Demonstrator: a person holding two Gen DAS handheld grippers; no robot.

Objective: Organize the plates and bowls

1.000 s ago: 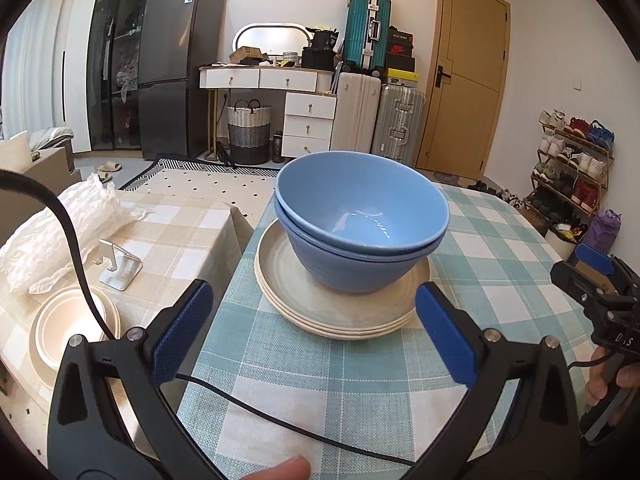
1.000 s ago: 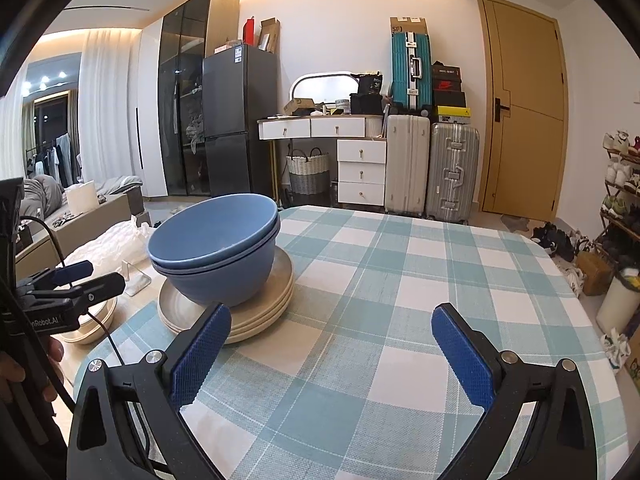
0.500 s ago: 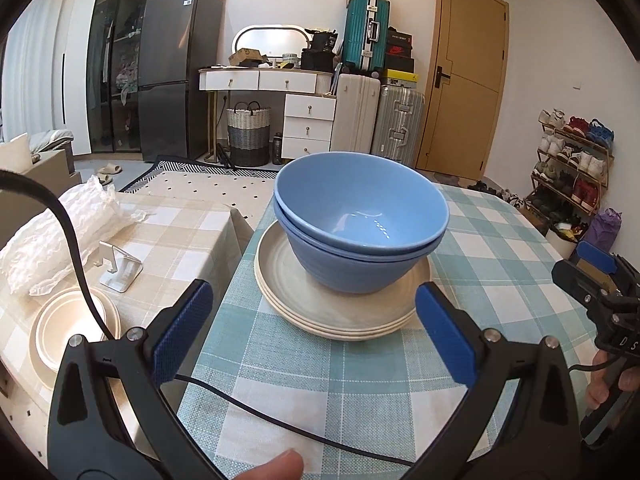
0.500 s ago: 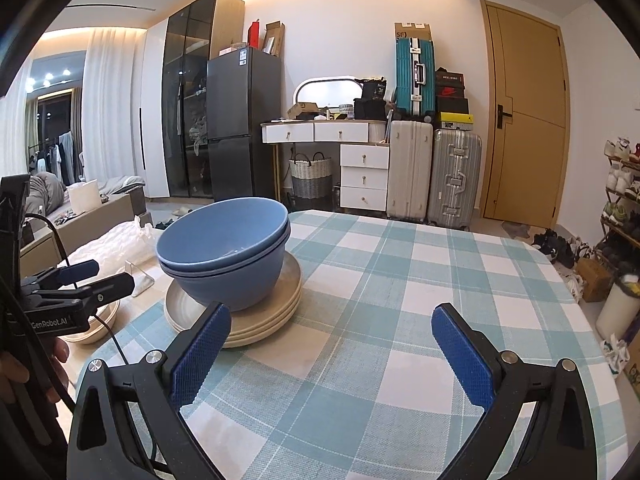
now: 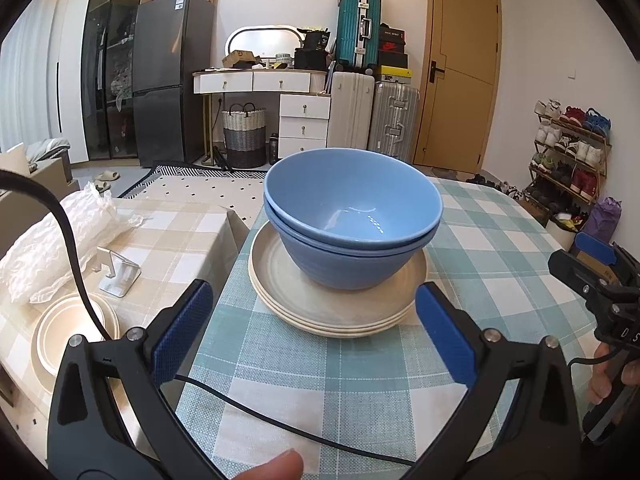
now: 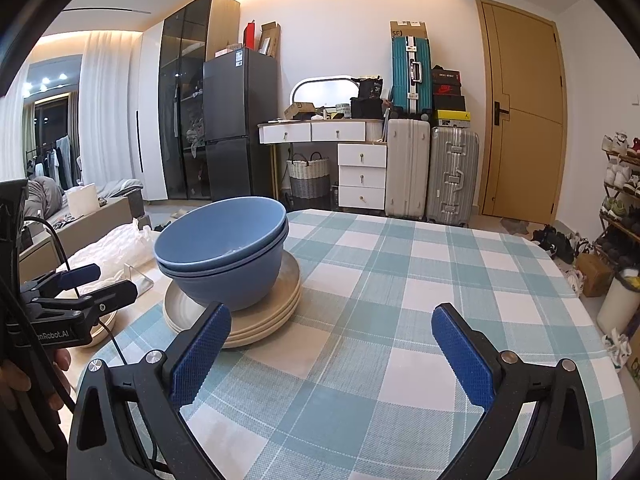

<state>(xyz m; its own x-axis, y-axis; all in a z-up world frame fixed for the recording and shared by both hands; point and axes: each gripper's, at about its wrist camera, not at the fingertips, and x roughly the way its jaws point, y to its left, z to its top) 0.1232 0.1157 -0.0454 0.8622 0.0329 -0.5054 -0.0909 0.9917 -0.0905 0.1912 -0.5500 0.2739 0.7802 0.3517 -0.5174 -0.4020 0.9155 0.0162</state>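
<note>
Two nested blue bowls (image 5: 352, 216) (image 6: 224, 248) sit on a stack of cream plates (image 5: 340, 312) (image 6: 260, 320) near the left edge of the teal checked table (image 5: 500, 248) (image 6: 400, 280). My left gripper (image 5: 316, 324) is open just in front of the stack, with nothing between its blue pads. My right gripper (image 6: 328, 344) is open over the table to the right of the stack, its left fingertip (image 6: 208, 336) near the plate rim. Each gripper shows in the other's view: the right gripper (image 5: 592, 256), the left gripper (image 6: 80, 280).
A lower beige checked table (image 5: 180, 240) to the left holds a cream bowl (image 5: 68, 332), a metal stand (image 5: 120, 272) and white wrap (image 5: 60, 240). A black cable (image 5: 280, 428) crosses the table's front. Suitcases (image 6: 432, 172), a shoe rack (image 5: 568, 160) and a door (image 6: 520, 112) stand behind.
The right wrist view has shifted slightly, so the bowl stack sits a little further right and nearer the left finger. The left gripper has hardly moved.
</note>
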